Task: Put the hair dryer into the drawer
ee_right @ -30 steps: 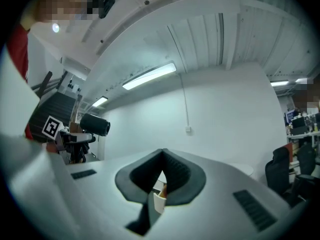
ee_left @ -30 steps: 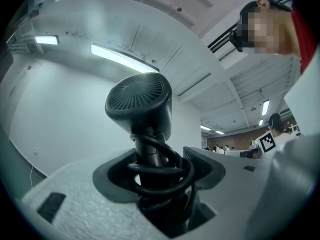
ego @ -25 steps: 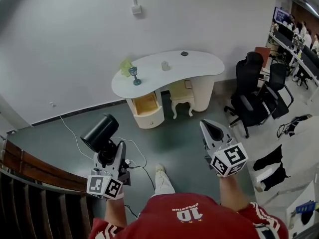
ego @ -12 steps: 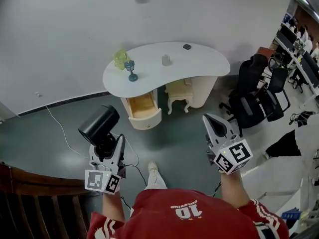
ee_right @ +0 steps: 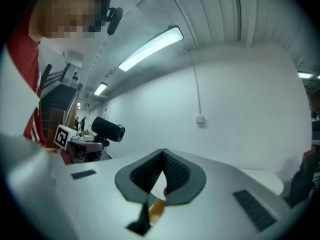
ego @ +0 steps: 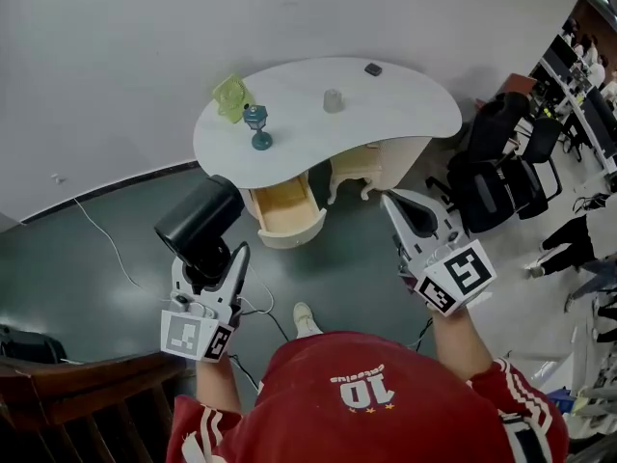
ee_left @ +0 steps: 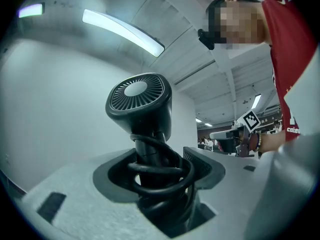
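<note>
Hair dryer [ego: 198,222] is pinched by its cord-wrapped handle in the left gripper [ego: 208,274], well short of the open drawer [ego: 285,211], right gripper [ego: 397,206] closed on nothing, so the whole drop-in's left to do.

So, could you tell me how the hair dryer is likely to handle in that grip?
Probably top-heavy: the hair dryer has its bulky head above the left gripper. The cord looped round its handle may slip loose.
</note>
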